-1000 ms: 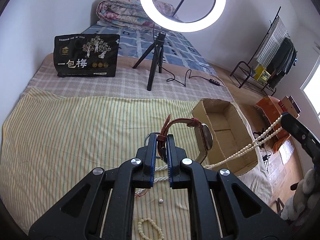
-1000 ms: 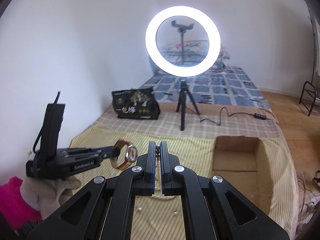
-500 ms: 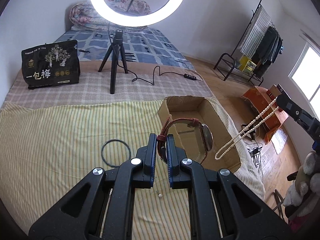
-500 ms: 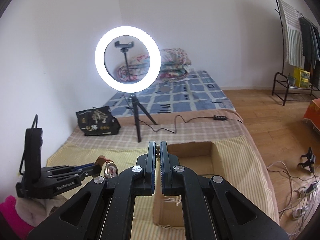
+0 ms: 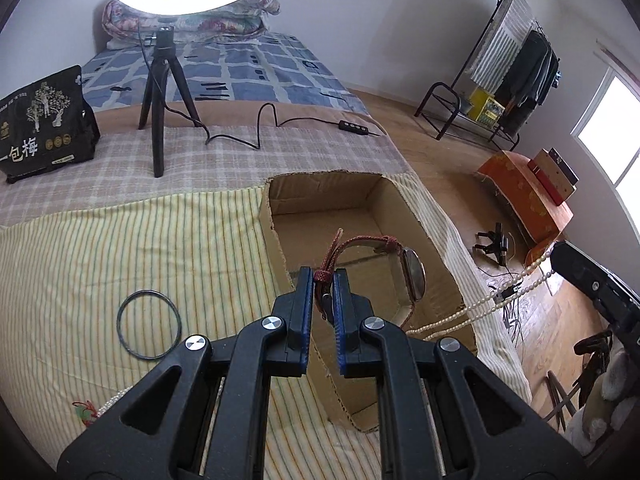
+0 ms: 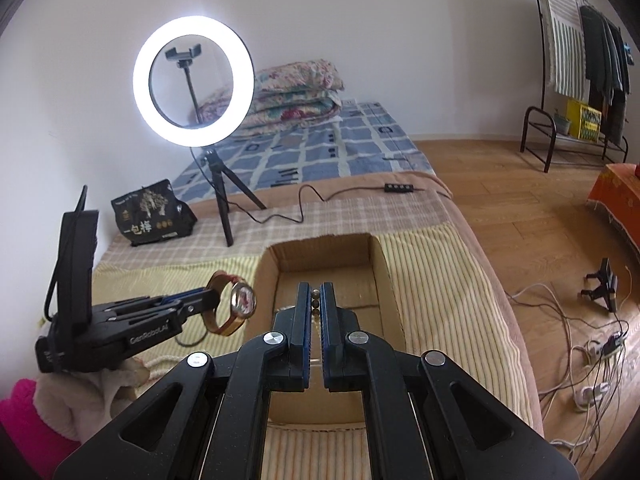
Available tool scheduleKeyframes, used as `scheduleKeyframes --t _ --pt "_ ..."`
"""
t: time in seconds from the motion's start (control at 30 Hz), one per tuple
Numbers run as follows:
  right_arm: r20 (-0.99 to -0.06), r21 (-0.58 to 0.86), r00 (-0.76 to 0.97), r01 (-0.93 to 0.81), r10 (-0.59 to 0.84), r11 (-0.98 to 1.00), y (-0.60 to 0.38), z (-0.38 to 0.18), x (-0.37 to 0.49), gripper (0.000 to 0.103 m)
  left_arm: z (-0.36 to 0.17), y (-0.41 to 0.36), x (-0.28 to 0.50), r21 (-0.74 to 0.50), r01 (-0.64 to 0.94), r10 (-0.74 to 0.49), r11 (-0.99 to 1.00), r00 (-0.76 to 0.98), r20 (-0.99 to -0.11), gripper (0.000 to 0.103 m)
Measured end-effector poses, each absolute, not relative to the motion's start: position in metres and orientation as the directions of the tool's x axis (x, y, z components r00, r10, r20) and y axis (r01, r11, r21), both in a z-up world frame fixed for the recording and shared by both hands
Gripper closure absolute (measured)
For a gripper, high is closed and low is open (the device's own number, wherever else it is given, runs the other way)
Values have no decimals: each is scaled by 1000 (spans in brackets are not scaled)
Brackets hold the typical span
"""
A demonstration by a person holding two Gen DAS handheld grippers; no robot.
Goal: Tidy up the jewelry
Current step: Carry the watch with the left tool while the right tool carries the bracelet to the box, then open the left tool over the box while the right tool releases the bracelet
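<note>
My left gripper (image 5: 323,280) is shut on the red-brown strap of a wristwatch (image 5: 412,274) and holds it above the open cardboard box (image 5: 280,216). In the right wrist view the watch (image 6: 242,300) hangs left of the box (image 6: 320,250). My right gripper (image 6: 315,294) is shut on a white pearl necklace (image 6: 315,293) over the box. In the left wrist view the necklace (image 5: 472,314) droops from the right gripper (image 5: 560,256) to the box's right rim.
A black ring bangle (image 5: 149,325) and a small red-green trinket (image 5: 84,408) lie on the striped yellow cloth (image 5: 120,248). A ring light tripod (image 5: 160,92), its cable and a black snack bag (image 5: 40,124) stand behind. The bed edge drops to the floor at right.
Both grippers have moved right over the cardboard box, carrying the watch and the pearl necklace. The necklace has left the cloth and now hangs at the box's right rim.
</note>
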State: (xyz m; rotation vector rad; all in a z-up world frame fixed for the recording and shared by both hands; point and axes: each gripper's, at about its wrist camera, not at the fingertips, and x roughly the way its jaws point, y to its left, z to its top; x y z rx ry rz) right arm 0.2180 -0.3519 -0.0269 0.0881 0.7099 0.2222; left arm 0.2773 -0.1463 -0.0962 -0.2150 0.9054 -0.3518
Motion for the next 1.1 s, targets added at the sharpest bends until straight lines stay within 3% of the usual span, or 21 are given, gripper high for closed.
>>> scheduleKeyframes --t 0.53,0.6,0.67,0.7,1.1 --pt "-720 168 658 -140 218 976 -367 -67 235 100 -129 -173 305 -338 213 -399 917 529 -749 92" --pt "-731 167 649 -132 213 977 -368 -69 235 92 -128 -175 304 -325 217 -391 920 538 -747 91" --pt "-730 168 652 -119 205 979 -369 -68 234 65 -126 -177 303 -312 222 -383 924 546 -745 89" --pt "-724 167 660 -114 200 979 -369 -66 233 60 -125 -177 302 -307 223 -379 925 549 -745 88" --pt "-705 160 680 -121 199 980 -360 -57 228 59 -103 -154 284 -269 233 -356 935 586 -728 88"
